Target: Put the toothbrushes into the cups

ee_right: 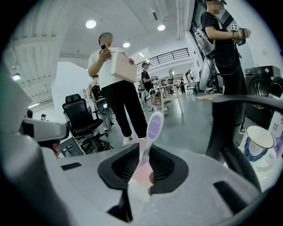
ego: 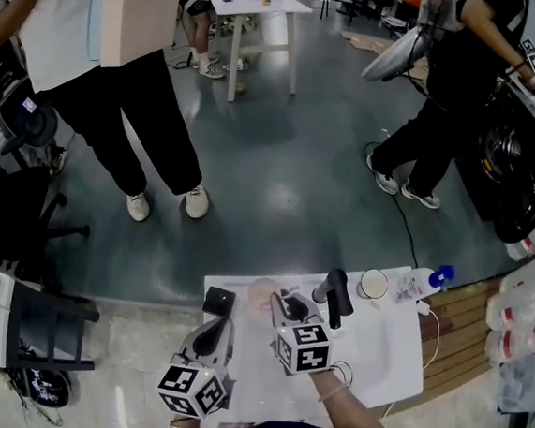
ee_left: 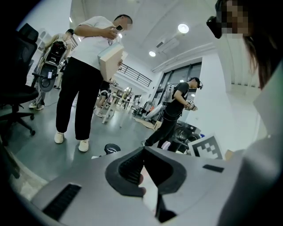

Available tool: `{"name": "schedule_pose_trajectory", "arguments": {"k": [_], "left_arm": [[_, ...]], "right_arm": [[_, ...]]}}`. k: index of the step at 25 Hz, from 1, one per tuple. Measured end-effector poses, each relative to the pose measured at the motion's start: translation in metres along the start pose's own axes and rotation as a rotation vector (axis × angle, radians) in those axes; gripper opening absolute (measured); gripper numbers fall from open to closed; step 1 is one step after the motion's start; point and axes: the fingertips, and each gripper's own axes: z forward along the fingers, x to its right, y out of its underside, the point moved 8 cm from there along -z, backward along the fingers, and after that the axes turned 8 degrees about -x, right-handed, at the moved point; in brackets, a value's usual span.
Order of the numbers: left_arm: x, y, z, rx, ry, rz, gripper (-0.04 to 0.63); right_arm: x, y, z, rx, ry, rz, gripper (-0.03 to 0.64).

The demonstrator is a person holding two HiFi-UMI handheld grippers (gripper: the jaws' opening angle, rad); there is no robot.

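In the right gripper view my right gripper (ee_right: 148, 152) is shut on a toothbrush (ee_right: 154, 126) whose lilac head sticks up past the jaws. A white cup with blue print (ee_right: 258, 143) stands to its right. In the head view both grippers are over the white table (ego: 380, 360). The right gripper (ego: 292, 305) hangs beside a pink cup (ego: 262, 294), with the white cup (ego: 372, 284) farther right. My left gripper (ego: 219, 300) is to the left of the pink cup. In the left gripper view its jaws (ee_left: 142, 154) meet at the tips. A pale sliver shows behind the pads; what it is I cannot tell.
A black stand (ego: 337, 295) rises between the two cups. A blue-capped bottle (ego: 423, 283) lies at the table's far right corner. Two people stand on the grey floor beyond the table. An office chair (ego: 22, 222) is at the left and a washing machine (ego: 513, 157) at the right.
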Motion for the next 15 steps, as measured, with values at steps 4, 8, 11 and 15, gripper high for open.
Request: {"name": "schedule_pose_trajectory", "arguments": {"k": [4,8,11,15], "left_arm": [[0.0005,0.0008,-0.001,-0.002,0.007,0.004,0.005],[0.0007,0.0022,-0.0026,-0.005,0.014,0.009,0.005],[0.0003,0.0019,-0.005,-0.006,0.017,0.013,0.005],[-0.0002,0.002,-0.0069,-0.008,0.02,0.019,0.005]], "right_arm": [[0.0016,0.0003,0.0003,-0.004,0.015,0.015,0.044],[0.0025,0.0037,0.0016,-0.016,0.017,0.031,0.067],[0.0023,0.0063,0.0026,-0.027,0.021,0.041,0.081],[0.0036,0.0083,0.0019,-0.029,0.032,0.053,0.083]]}}
